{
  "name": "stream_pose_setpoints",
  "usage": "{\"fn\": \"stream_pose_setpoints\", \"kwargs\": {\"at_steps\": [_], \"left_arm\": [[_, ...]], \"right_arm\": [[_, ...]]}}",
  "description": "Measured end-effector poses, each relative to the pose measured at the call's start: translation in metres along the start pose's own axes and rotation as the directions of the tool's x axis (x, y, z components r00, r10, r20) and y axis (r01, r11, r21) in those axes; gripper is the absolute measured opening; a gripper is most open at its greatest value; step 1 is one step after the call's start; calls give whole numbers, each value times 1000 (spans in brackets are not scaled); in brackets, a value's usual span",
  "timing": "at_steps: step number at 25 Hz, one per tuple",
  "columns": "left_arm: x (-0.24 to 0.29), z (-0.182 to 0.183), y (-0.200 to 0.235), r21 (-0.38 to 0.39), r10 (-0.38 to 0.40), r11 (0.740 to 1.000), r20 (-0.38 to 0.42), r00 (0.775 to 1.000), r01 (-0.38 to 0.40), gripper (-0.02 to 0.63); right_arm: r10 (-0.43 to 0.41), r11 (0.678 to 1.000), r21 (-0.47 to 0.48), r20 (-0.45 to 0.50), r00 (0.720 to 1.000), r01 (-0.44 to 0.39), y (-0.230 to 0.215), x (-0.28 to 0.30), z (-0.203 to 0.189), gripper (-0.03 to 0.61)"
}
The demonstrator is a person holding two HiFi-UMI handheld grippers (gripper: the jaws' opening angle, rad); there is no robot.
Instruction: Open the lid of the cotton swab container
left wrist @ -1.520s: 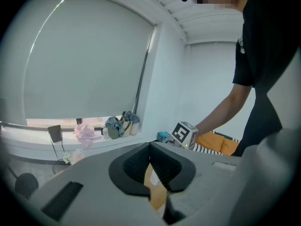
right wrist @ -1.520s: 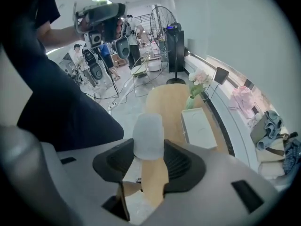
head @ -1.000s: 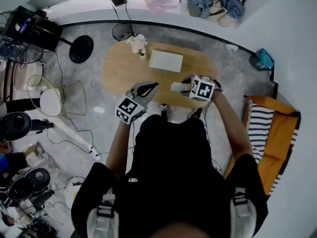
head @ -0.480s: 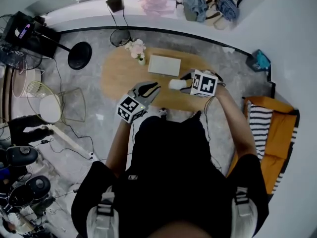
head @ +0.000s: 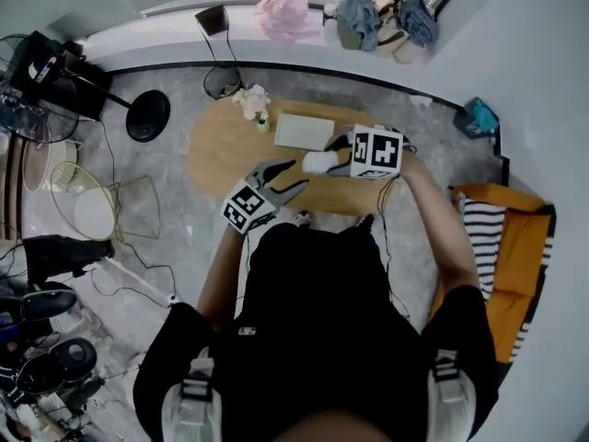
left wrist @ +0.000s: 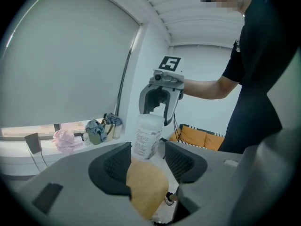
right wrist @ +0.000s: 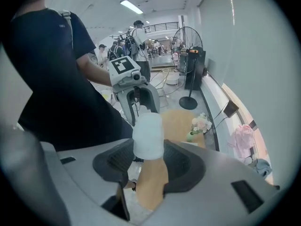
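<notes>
Standing over the wooden worktop (head: 216, 145), the person holds the cotton swab container (right wrist: 148, 134) up in the air rather than resting it there. The right gripper (right wrist: 148, 149) is clenched on the white tub, its pads pressing either side of the near part, while the rest sticks out past the jaw tips toward the other tool. The left gripper (left wrist: 148, 155) faces it head-on and its jaws are opening, with nothing gripped. The container's free end sits just ahead of their tips, in line with the gap but pressed by neither pad. From where I look, the tub reads as one closed piece. I cannot make out a seam or tell which end carries the lid, so I would judge that the lid has not yet been opened. The step in hand looks like the approach: one tool steadies the body and the other readies itself for the cap. Next, I reckon, the left jaws need to come forward until the free end lies between the pads. They should close squarely on the lid and not on the body, then pull or twist along the tub's axis while the right jaws hold firm. The plastic looks smooth and light, so a skewed bite could slip or tip the tub in the right jaws.
</notes>
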State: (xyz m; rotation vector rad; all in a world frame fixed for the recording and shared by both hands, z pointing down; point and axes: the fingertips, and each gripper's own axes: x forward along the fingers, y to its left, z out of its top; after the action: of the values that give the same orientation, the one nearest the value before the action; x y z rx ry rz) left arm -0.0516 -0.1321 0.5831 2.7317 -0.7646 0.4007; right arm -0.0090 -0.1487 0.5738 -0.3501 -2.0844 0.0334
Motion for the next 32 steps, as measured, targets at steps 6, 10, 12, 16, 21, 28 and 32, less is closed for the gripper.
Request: {"fn": "stream_pose_setpoints", "kwargs": {"at_steps": [6, 10, 12, 16, 21, 28, 32], "left_arm": [[7, 4, 0, -6, -27, 1000, 9, 1000, 27, 290], [11, 1, -5, 35, -47, 998, -29, 998, 48, 310], [12, 2, -8, 42, -55, 998, -28, 998, 56, 310], [15, 5, -15, 48, -71, 996, -19, 997, 71, 310], [18, 10, -15, 38, -86, 996, -10, 996, 87, 310], [17, 13, -24, 28, -139, 990, -10, 990, 139, 310], [21, 16, -33, 38, -158, 987, -9, 987, 158, 308]], "right_arm": [[25, 999, -40, 9, 1000, -24, 7, 1, 16, 187], [53, 997, -50, 36, 998, -52, 12, -2, 28, 187], [62, 997, -55, 48, 997, -60, 14, -2, 34, 187], [81, 996, -51, 63, 995, -78, 23, -2, 42, 187], [107, 993, -52, 96, 990, -103, 24, -2, 47, 187], [134, 991, -46, 127, 983, -129, 30, -5, 55, 187], [142, 989, -53, 146, 979, -135, 35, -7, 59, 187]]}}
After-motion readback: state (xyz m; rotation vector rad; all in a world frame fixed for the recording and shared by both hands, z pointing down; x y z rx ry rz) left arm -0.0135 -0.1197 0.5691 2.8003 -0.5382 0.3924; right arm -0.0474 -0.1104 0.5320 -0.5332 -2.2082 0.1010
